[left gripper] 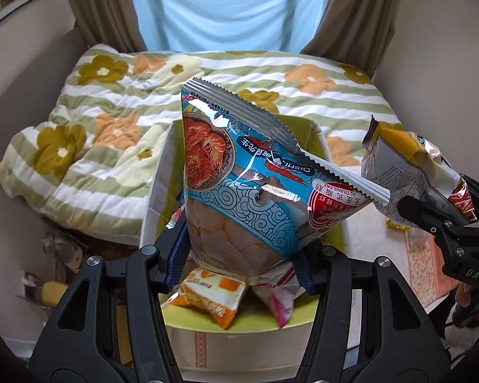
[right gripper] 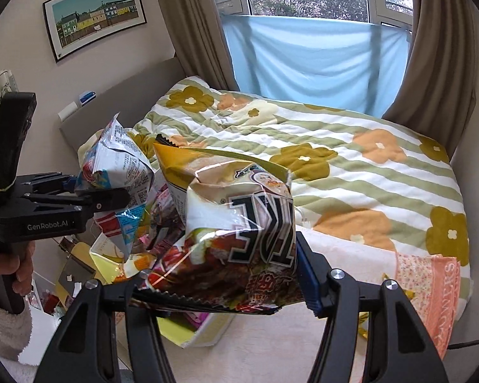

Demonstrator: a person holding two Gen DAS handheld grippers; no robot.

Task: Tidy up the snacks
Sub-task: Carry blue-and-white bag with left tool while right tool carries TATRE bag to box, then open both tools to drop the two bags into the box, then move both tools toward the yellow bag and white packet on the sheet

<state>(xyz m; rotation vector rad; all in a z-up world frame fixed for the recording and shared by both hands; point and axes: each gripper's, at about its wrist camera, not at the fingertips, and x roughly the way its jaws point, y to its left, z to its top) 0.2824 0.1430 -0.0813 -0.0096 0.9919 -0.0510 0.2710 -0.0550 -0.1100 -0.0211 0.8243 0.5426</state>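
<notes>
Our left gripper (left gripper: 239, 255) pinches the blue prawn-cracker bag (left gripper: 249, 185) at frame centre, above the snack box (left gripper: 163, 172); our right gripper (right gripper: 226, 274) clamps the yellow chip bag (right gripper: 239, 210). Both bags look light, puffy, slick; grip lower corners gently.

Floral quilt (right gripper: 351, 166), framed picture (right gripper: 95, 16), curtains (right gripper: 194, 32)

The blue bag (left gripper: 239, 172) hid most of the box (left gripper: 163, 166) behind it, and only corners of the orange packet (left gripper: 207, 296) and a pink one (left gripper: 279, 306) showed beneath. The yellow bag (right gripper: 236, 223) covered the left finger's pad in the right wrist view; its small print was unreadable. The bed (right gripper: 335, 172) ran under the curtains (right gripper: 194, 25). Clutter on the floor (right gripper: 64, 287) was too jumbled to tell.
</notes>
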